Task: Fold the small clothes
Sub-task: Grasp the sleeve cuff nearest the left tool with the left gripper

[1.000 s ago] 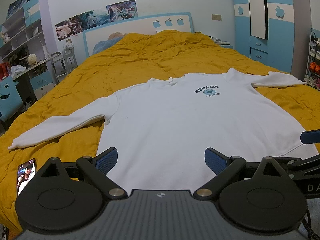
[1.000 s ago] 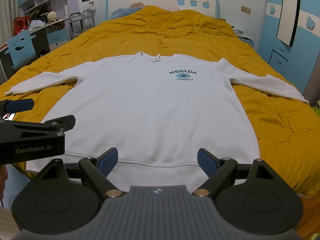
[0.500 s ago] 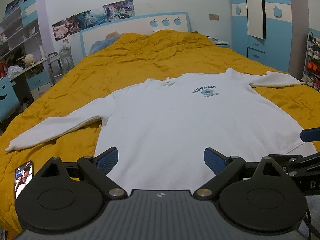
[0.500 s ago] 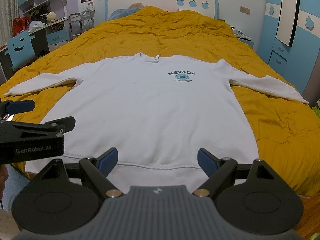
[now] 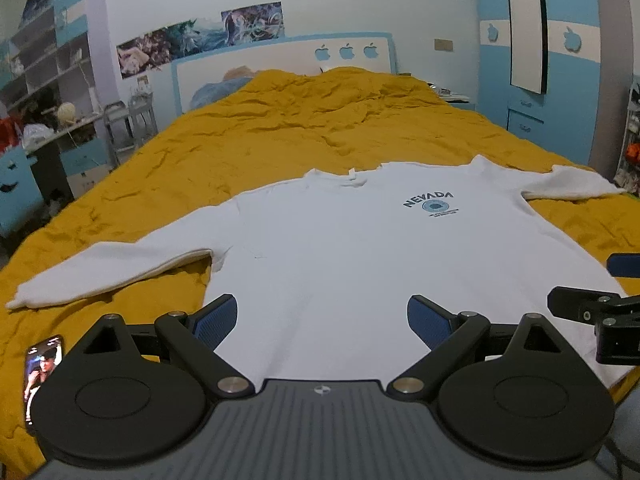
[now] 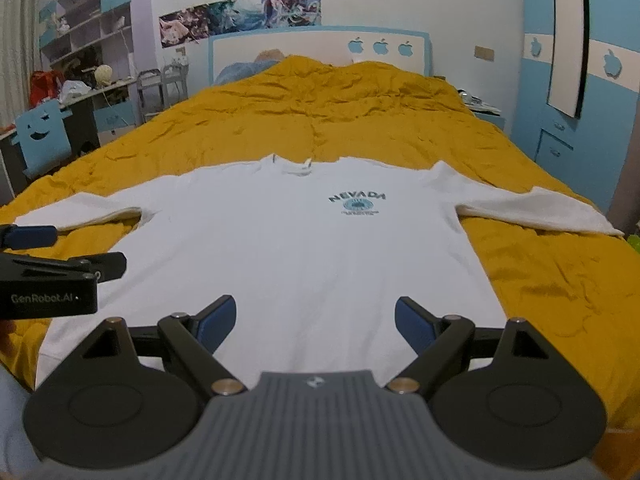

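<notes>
Lying flat and face-up on a bed under a yellow quilt [image 5: 312,132]: a white sweatshirt [image 5: 360,248], sleeves spread wide to either side, hem nearest the tools, chest print [image 6: 357,203] far ahead. Hovering over the hem, just short of the fabric and side by side: left claw [image 5: 322,318] and right claw [image 6: 315,322], both spread wide, blue pads well apart, gripping nothing. Stretching away ahead and to the left of the left claw: the left sleeve [image 5: 108,268]; trailing off ahead and to the right of the right claw, toward the bed's edge: the right sleeve [image 6: 532,210]. Resting on the quilt below and left of the left claw: a phone [image 5: 42,368], screen lit. Judging from the layout, folding not yet begun. Likely trouble from here: pinching the soft quilt along with the hem, dragging bedding up into the fold; catching only the top layer of the sweatshirt, leaving the back layer bunching underneath; lifting unevenly with two claws set close together, skewing the fold line; letting the right sleeve slide off the bed's edge; sweeping the left sleeve inward and nudging the phone.
</notes>
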### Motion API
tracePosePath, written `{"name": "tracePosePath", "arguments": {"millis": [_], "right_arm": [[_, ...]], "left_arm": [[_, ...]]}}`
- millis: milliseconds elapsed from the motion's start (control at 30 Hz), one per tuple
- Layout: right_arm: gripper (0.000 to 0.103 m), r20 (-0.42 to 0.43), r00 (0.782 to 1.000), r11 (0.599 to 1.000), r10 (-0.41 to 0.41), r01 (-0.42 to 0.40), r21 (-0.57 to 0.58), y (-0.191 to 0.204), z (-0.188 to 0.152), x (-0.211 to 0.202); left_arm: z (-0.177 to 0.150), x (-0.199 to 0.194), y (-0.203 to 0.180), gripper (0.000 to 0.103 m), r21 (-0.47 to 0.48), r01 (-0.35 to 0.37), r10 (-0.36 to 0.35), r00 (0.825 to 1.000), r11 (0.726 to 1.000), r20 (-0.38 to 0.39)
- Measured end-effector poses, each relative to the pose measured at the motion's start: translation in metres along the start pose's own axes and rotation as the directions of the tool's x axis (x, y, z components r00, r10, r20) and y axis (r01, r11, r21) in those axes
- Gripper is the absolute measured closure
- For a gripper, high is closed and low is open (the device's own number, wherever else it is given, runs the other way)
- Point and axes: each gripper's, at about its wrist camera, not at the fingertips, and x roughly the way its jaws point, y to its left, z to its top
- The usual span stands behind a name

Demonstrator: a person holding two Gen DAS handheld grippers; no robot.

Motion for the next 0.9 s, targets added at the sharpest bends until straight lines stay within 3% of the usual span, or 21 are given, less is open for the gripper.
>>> {"name": "tracePosePath", "arguments": {"millis": [400,500,600,667,767,833,900], "right_arm": [[0.022,-0.003,1.0,0.999,0.02,-0.02,-0.033,-0.004,0.031,0.057],[0.03,-0.006,1.0,0.999,0.01,-0.01,-0.042,-0.005,0.044,0.077],[0.044,-0.011,1.0,0.999,-0.011,0.01,-0.054,-0.008,0.057,0.1],[0.052,-0.027,0.999,0.998,-0.027,0.026,-0.056,-0.01,0.066,0.118],[0.055,-0.051,0.998,0.998,-0.041,0.038,-0.053,-0.015,0.076,0.143],[0.055,-0.062,0.997,0.999,-0.035,0.032,-0.041,-0.017,0.083,0.159],[0.055,-0.071,0.997,0.999,-0.031,0.029,-0.033,-0.016,0.089,0.172]], "left_arm": [[0.018,0.048,0.038,0.0,-0.098,-0.03,0.029,0.999,0.995,-0.018],[0.025,0.063,0.061,0.0,-0.161,-0.037,0.032,0.999,0.986,-0.037],[0.031,0.08,0.092,0.0,-0.236,-0.062,0.048,0.997,0.97,-0.064],[0.032,0.093,0.118,0.0,-0.294,-0.078,0.056,0.995,0.953,-0.081],[0.029,0.11,0.166,0.005,-0.404,-0.103,0.066,0.992,0.909,-0.103],[0.025,0.12,0.196,0.006,-0.476,-0.143,0.099,0.988,0.868,-0.116],[0.017,0.126,0.229,0.007,-0.559,-0.206,0.149,0.978,0.803,-0.147]]}}
